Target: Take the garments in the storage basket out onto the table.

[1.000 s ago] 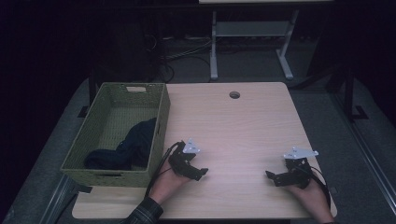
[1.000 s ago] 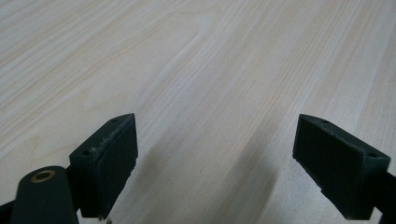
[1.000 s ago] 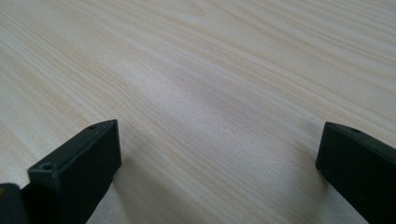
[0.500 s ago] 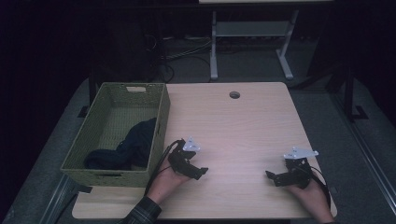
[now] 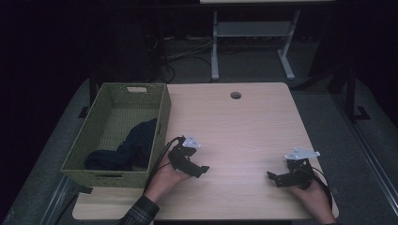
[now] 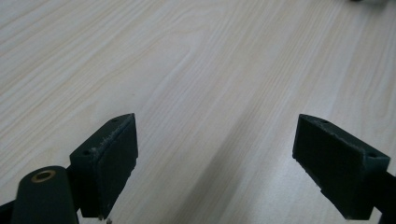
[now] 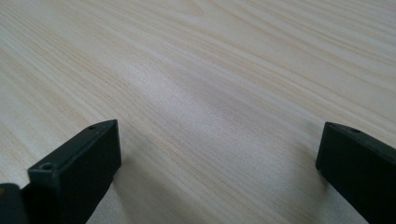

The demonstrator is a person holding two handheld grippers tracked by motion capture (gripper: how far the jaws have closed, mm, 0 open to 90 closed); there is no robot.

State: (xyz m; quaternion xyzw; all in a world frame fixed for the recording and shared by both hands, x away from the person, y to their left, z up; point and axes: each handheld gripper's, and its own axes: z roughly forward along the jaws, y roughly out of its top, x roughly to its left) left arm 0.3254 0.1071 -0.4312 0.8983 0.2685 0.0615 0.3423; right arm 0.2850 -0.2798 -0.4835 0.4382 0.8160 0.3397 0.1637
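Basket (image 5: 162, 115), green and woven, at the left edge of the table (image 5: 244, 122), with dark cloth (image 5: 129, 150) heaped inside toward its near right corner. Left gripper (image 5: 202, 169) just right of the basket's near corner, low over bare wood, jaws spread wide and empty, as plain in the left gripper view (image 6: 215, 158). Right gripper (image 5: 270, 176) well to the right of the basket, near the table's front edge, likewise released with nothing between the jaws, confirmed in the right gripper view (image 7: 219, 172).

Likely step: fetching the cloth out of the basket. To do it well: lift the left gripper clear of the basket's right wall before swinging over, rather than dragging across the rim. Come down on the highest fold of the cloth, jaws kept wide, and pinch a thick bunch, not a thin edge that could slip. Avoid catching the weave of the basket floor. Draw up and toward the open wood to the right of the basket, with the right gripper ready there to take a second corner.
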